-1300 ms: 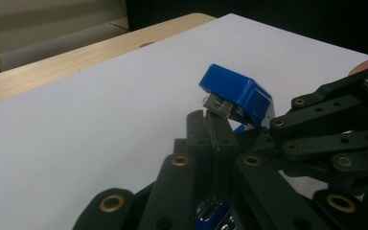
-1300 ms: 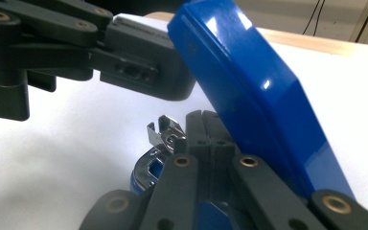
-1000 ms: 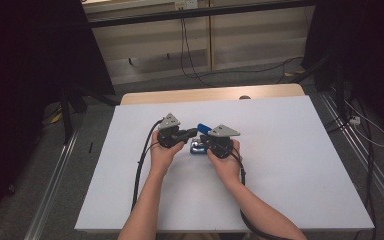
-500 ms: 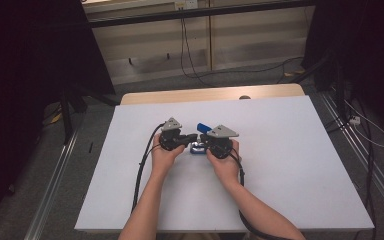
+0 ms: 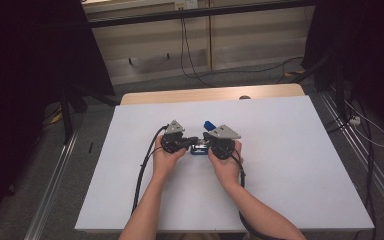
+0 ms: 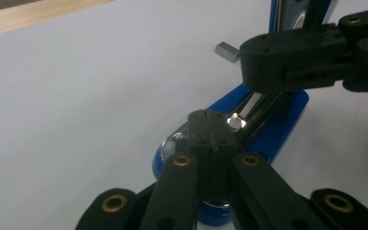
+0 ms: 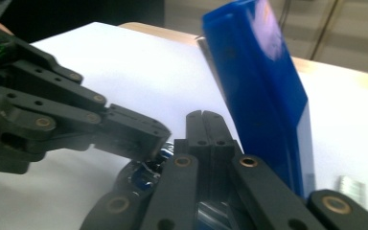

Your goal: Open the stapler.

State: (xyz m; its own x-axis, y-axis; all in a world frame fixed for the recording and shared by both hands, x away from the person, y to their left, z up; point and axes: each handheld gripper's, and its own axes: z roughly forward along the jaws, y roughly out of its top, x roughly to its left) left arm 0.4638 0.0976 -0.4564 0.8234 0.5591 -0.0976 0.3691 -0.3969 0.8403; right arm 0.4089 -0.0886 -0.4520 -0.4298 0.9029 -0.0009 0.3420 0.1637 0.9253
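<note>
A blue stapler (image 5: 198,149) lies on the white table (image 5: 290,150) with its blue top arm (image 7: 263,91) swung up and its metal staple channel (image 6: 261,103) bared. My left gripper (image 6: 210,120) is shut with nothing between its jaws, and its tips rest over the near end of the stapler base (image 6: 275,129). The right gripper (image 7: 205,119) is also shut and empty, its tips low beside the raised arm. In the high view the left gripper (image 5: 192,141) and the right gripper (image 5: 207,140) face each other across the stapler. A small staple strip (image 6: 227,51) lies on the table just beyond.
A wooden strip (image 5: 210,94) borders the table's far edge. Black cables (image 5: 147,160) trail from both grippers toward the near edge. Metal rails (image 5: 55,195) run along the floor on either side.
The left gripper has shifted slightly lower and closer to the stapler. The right gripper and the stapler have stayed put.
</note>
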